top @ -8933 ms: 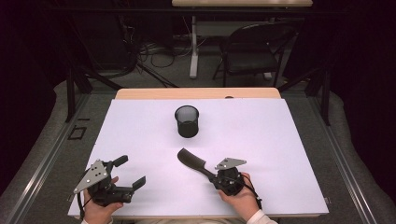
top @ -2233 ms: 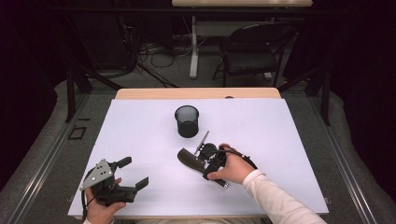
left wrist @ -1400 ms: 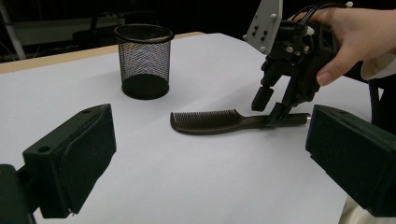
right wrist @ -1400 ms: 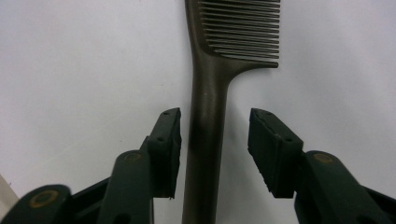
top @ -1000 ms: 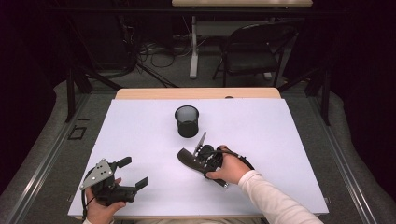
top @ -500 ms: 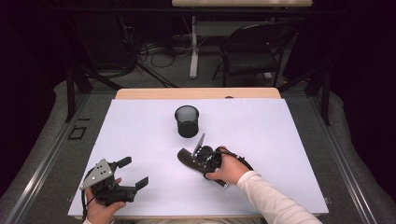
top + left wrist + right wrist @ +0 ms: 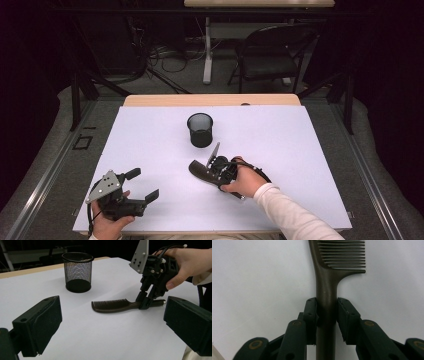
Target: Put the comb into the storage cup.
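1. the right gripper [image 7: 214,171] points down at the white table [image 7: 300,150], just in front of the person's right hand [image 7: 245,181], with its grey plate standing up toward the cup.
2. its jaws have just been closing, and the comb's handle lies between them; in the right gripper view both pads [image 7: 312,312] sit against the sides of the handle, so it grips the comb.
3. the comb [image 7: 112,306] is dark brown and lies flat on the table, near the middle of it and a little toward the person.
4. in the left gripper view the comb's toothed end points to the left and its handle to the right, where the right gripper clamps it near the end.
5. a black mesh cup [image 7: 200,129] stands upright beyond the comb, near it but not touching.
6. the left gripper [image 7: 141,185] rests low at the near left part of the table, held in the left hand [image 7: 107,222], well apart from the comb.
7. its two jaws stand wide apart with nothing between them; the left gripper view looks between them at the comb and the cup.
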### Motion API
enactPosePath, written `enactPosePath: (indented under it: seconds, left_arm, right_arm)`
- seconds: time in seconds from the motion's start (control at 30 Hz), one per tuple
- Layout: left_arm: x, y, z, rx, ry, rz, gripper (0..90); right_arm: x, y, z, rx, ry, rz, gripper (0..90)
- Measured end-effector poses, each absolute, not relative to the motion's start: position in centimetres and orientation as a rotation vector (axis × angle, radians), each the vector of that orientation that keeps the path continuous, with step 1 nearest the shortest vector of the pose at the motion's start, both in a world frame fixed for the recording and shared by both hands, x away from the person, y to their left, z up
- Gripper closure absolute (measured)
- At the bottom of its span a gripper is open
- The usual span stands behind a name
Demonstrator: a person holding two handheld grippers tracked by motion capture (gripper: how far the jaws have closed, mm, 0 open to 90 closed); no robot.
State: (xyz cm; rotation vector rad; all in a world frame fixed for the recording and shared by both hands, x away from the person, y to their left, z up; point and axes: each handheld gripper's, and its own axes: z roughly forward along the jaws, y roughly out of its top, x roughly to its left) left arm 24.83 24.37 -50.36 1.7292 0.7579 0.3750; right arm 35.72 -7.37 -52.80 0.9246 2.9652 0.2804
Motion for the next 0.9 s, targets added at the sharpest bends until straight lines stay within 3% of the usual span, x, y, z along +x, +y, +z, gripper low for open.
enactPosePath:
  seconds: [0.9]
  left_arm:
    - [24.84,24.33,-50.40,1.728,0.758,0.379,1.9]
  right_arm:
    - [35.53,-7.34,-52.82,0.965,2.944,0.283,72.6]
